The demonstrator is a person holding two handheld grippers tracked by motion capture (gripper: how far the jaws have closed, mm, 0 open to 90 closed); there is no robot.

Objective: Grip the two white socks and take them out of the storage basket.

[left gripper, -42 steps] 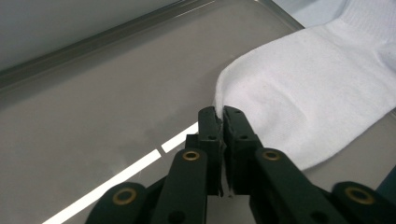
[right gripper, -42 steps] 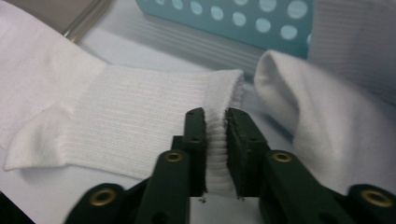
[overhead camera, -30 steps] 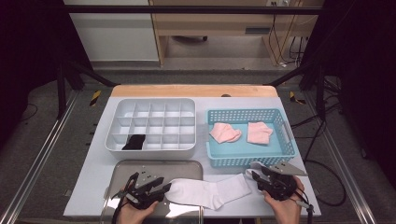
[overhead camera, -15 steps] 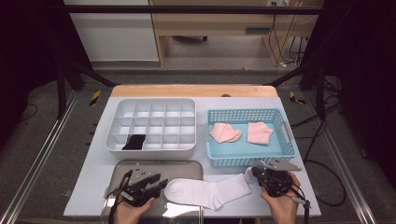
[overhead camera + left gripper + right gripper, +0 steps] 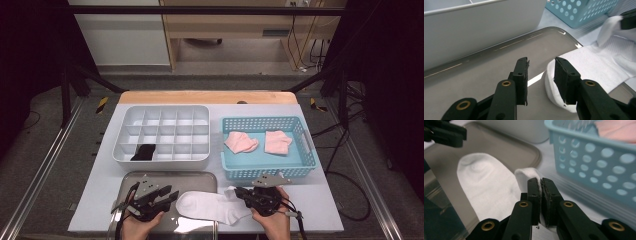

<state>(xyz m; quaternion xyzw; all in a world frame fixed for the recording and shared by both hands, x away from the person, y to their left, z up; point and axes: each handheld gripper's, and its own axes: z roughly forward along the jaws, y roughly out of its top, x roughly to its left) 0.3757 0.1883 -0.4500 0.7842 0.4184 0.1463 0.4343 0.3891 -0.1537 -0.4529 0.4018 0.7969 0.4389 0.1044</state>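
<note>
- A white sock [image 5: 212, 206] of soft ribbed knit lay flat at the near edge of the worktop [image 5: 325, 197], its rounded toe end on the metal tray [image 5: 165, 180] and its other end off the tray toward the right.
- The right hand-held gripper [image 5: 243, 193] was clenched on a folded-up bit of the sock's right end; in the right gripper view its black jaws stood pressed together with white cloth [image 5: 529, 173] showing just beyond them.
- The left hand-held gripper [image 5: 172, 194] was released, its jaws apart; in the left gripper view the rounded toe edge of the sock [image 5: 584, 67] lay just beside the right-hand jaw, touching or nearly so, I could not tell which.
- The tray was grey, smooth and shiny, with rounded corners and a low raised rim; most of its left part was bare.
- A white plastic organiser [image 5: 162, 132] with a grid of square compartments sat just behind the tray; one near-left compartment held a dark item [image 5: 144, 152].
- A light-blue plastic basket [image 5: 300, 167] with perforated walls stood right of the organiser, close behind the right hand-held gripper.
- Two pink folded socks lay in the basket: one at the left [image 5: 241, 142], one at the right [image 5: 277, 141], apart from each other.
- Open worktop remained right of the right hand [image 5: 272, 222], up to the edge.
</note>
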